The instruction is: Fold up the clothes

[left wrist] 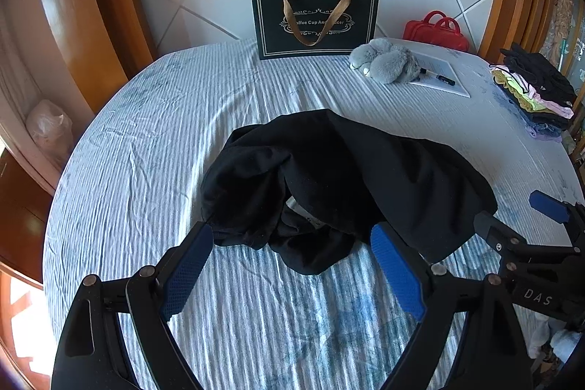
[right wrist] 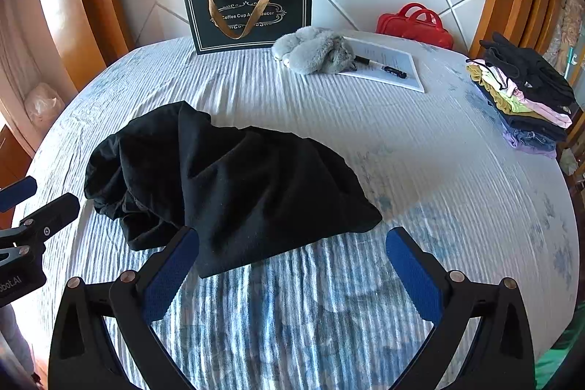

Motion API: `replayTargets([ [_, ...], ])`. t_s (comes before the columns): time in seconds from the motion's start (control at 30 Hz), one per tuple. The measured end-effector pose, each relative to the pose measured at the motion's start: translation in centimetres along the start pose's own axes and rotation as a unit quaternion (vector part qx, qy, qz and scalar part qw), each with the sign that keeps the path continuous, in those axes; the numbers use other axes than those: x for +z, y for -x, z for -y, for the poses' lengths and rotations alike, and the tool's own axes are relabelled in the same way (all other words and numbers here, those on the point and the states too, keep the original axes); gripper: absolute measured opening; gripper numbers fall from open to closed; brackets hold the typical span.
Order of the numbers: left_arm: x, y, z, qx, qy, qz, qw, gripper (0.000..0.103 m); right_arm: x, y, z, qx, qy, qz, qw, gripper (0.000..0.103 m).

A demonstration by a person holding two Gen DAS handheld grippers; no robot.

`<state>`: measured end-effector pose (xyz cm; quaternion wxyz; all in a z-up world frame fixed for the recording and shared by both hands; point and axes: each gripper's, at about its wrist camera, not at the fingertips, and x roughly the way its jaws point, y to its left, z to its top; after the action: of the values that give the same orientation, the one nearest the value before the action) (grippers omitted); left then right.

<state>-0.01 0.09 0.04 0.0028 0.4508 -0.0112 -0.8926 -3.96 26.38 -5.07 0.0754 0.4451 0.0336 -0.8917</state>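
The bed (left wrist: 146,134) is big and round-looking, with a striped blue and white sheet. In the middle lies one black cloth (left wrist: 329,170) in a messy heap — bunched up, with layers lying over each other. From here a grab could go wrong in a few ways. The fingers might pinch two layers at once, so the cloth would lift as a lump and not open out flat. They might also catch the sheet under it, because the sheet is soft and wrinkled. If only one side gets lifted, the heap could twist more.

A stack (right wrist: 523,97) of folded clothes sits at the far right edge of the bed, well apart from the heap. A dark bag (right wrist: 252,13), a grey fluffy toy (right wrist: 314,50) and a paper (right wrist: 395,64) with a pen lie near the headboard.

The left gripper (left wrist: 292,265) has its fingers wide apart and holds nothing — the near edge of the cloth lies just in front, between the tips. The right gripper (right wrist: 292,262) is also wide apart and empty, with the near corner of the cloth just ahead, close to its left finger.
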Motion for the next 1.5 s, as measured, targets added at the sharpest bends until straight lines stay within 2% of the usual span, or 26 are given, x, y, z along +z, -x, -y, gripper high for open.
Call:
replayTargets([
  [0.13, -0.3, 0.1, -1.0, -0.024, 0.011, 0.016, 0.9995, 0.089, -0.1, 0.1, 0.0, 0.003, 0.0, 0.0, 1.0, 0.103],
  [0.37, 0.4, -0.7, 0.3, 0.018, -0.003, -0.007, 0.9998, 0.089, -0.1, -0.2, -0.8, 0.0, 0.005, -0.004, 1.0, 0.103],
  [1.5, 0.3, -1.9, -0.1, 0.002, 0.003, -0.031, 0.9995, 0.089, -0.2, -0.5, -0.4, 0.0, 0.006, -0.019, 1.0, 0.103],
])
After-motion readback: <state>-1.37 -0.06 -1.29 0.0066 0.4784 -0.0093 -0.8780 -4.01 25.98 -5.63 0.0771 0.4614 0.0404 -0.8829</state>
